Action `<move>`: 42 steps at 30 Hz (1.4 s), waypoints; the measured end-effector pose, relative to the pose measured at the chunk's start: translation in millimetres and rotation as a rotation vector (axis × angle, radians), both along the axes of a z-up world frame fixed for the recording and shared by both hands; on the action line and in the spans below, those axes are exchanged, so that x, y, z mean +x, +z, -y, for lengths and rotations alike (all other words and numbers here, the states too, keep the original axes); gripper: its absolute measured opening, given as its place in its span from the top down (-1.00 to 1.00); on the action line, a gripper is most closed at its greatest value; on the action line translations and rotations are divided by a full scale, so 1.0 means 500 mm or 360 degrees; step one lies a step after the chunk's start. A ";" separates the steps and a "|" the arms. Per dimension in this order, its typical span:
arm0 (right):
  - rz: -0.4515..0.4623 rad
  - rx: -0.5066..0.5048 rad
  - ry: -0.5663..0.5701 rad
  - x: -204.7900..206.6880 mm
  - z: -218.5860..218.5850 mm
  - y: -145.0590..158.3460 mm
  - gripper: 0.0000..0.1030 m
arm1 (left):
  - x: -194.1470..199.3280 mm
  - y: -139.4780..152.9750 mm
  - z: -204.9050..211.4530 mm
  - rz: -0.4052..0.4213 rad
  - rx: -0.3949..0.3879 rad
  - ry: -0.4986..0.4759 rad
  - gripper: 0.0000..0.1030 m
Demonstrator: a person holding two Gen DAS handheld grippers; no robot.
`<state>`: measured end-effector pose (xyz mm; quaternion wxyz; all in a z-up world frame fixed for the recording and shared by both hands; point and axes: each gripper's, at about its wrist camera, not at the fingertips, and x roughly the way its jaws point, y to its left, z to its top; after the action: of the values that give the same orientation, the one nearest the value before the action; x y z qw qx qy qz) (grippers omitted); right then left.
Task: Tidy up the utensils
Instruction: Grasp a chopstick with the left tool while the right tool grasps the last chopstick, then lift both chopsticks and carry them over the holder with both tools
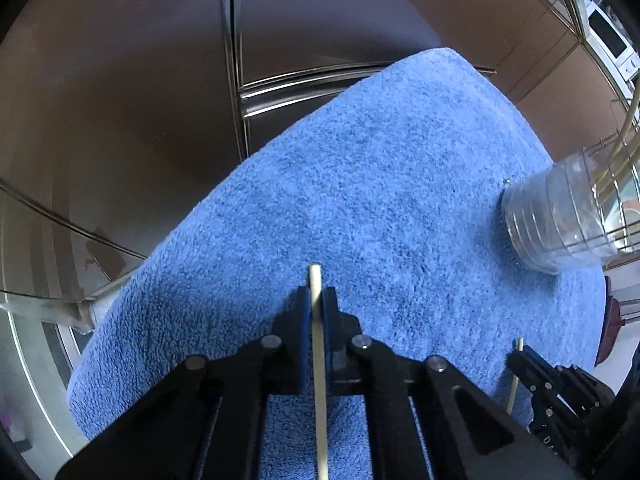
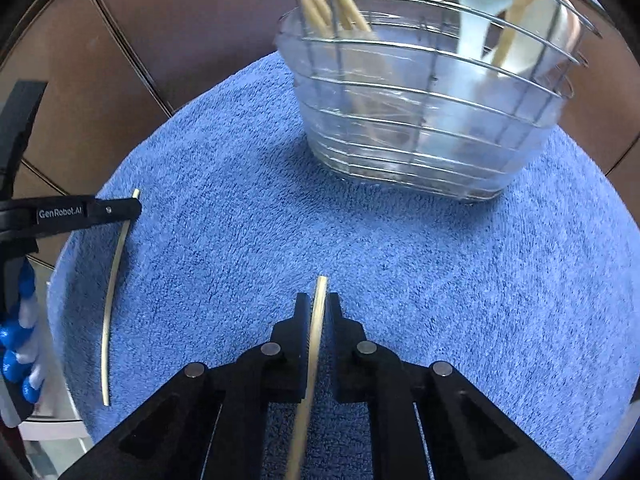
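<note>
Two pale wooden chopsticks are held over a blue towel (image 1: pixel 400 168). My left gripper (image 1: pixel 317 294) is shut on one chopstick (image 1: pixel 315 274), whose tip pokes out past the fingertips. In the right wrist view my right gripper (image 2: pixel 318 300) is shut on the other chopstick (image 2: pixel 321 284). My left gripper (image 2: pixel 138 204) shows there at the left, pinching its chopstick (image 2: pixel 114 280) near the top end. My right gripper (image 1: pixel 518 354) and its chopstick (image 1: pixel 513 392) appear low right in the left wrist view. A wire utensil holder (image 2: pixel 432 120) with a clear liner stands on the towel's far side.
The holder (image 1: pixel 560 220) contains several chopsticks (image 2: pixel 320 4) and pale spoons (image 2: pixel 476 12). The towel (image 2: pixel 400 260) covers a round top above a brown tiled floor (image 2: pixel 160 32). Steel cabinet fronts (image 1: pixel 300 40) stand beyond the towel. A blue and white object (image 2: pixel 20 340) sits at the left edge.
</note>
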<state>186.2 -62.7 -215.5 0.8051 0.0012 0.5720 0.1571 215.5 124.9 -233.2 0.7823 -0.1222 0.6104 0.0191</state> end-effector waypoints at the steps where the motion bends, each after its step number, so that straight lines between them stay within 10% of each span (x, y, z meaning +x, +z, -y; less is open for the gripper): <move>1: -0.0001 0.0014 -0.0002 -0.001 0.006 0.002 0.88 | -0.001 0.001 0.000 0.0009 -0.0013 0.0002 0.91; 42: 0.0779 0.0403 -0.0121 -0.234 0.249 0.324 0.88 | -0.227 0.306 0.180 0.0821 -0.0157 -0.0308 0.90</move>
<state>69.4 -187.0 -53.6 0.9181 0.0854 0.3358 0.1926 102.2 35.0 -79.9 0.9032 -0.1022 0.4001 -0.1173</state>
